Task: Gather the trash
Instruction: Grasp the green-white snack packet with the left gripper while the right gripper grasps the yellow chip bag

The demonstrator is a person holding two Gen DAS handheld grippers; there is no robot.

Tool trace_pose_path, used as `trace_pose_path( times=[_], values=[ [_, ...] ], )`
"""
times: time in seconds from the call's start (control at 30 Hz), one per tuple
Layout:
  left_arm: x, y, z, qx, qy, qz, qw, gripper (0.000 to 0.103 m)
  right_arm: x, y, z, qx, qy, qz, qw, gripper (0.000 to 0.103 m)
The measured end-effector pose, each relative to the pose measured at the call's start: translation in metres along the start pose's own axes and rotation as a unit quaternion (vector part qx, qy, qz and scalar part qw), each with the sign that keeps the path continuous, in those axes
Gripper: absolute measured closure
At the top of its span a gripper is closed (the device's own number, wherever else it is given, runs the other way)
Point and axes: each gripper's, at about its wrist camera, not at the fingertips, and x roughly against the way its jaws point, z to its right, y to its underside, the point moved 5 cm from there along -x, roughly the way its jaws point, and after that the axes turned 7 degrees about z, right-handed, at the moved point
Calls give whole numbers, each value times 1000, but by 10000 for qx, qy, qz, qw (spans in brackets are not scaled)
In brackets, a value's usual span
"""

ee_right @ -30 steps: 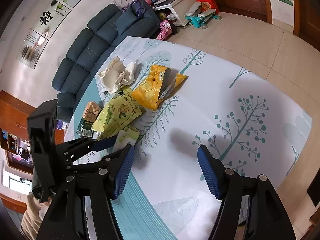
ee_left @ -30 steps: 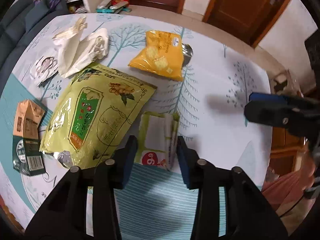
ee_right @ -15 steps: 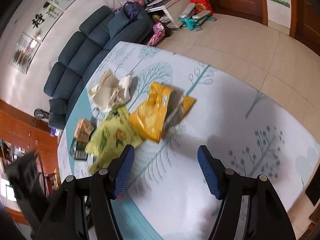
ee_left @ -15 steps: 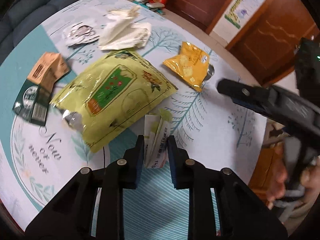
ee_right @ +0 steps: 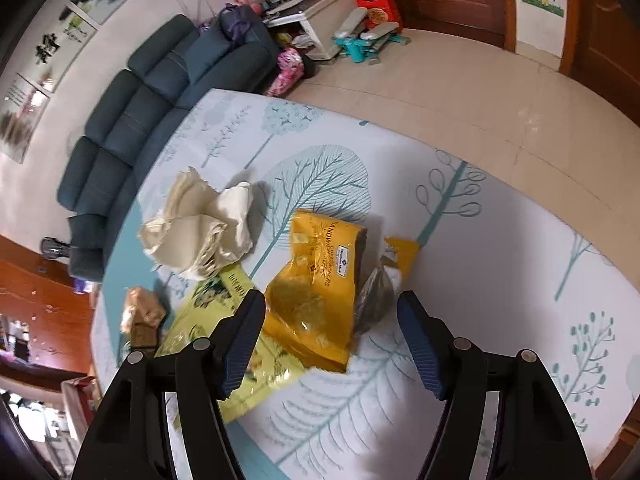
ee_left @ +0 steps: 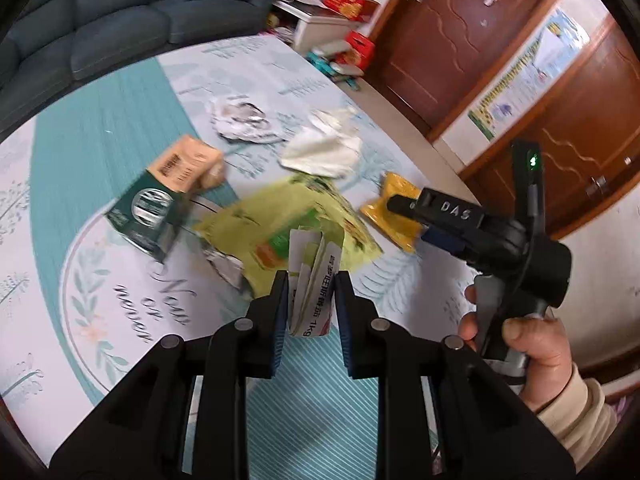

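My left gripper point(ee_left: 311, 292) is shut on a small folded white and green wrapper point(ee_left: 316, 272), held up off the table. My right gripper point(ee_right: 332, 320) hangs just above a yellow snack bag point(ee_right: 316, 280) at the table's far side. Its jaws are opening, the bag lies between the fingertips, and the pads do not press on it. In the left wrist view a hand point(ee_left: 520, 336) holds that right gripper over the same yellow snack bag point(ee_left: 386, 204). A large yellow-green pouch point(ee_left: 276, 220) lies flat beside it, also the yellow-green pouch point(ee_right: 216, 320) in the right wrist view.
On the tree-patterned tablecloth point(ee_right: 460, 240) lie crumpled white paper point(ee_right: 200, 224), a green and orange carton point(ee_left: 160, 200) and a silver foil wrapper point(ee_left: 242, 122). A blue sofa point(ee_right: 140, 120) stands past the table. The table edge point(ee_right: 520, 160) drops to tiled floor.
My left gripper shut on the small wrapper, lifted it off the table and rolled. My right gripper swept from bare cloth to above the yellow snack bag.
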Motion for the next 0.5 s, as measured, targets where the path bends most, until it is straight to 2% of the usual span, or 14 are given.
trace_pose_path(
  times=[0.17,0.23,0.3,0.37,0.5],
  values=[
    [-1,0,-12,113,-15,-74,9999,84,-13,-3,-19,567,511,216,9969,33],
    [1,2,-14,110,-44,-68,9999,84,-17,0,-25,915,751,244,9927,36],
    [-1,4,-14,113,-56,-70,9999,84,-18,4,-28,1278,1040,294,9859,54],
    [0,6,-17,144,-89,-80,9998,84,-15,7,-24,1362,999,337,9851,65],
    [3,11,-18,126,-178,-74,9997,84,-2,15,-10,1126,510,271,9920,75]
  ],
)
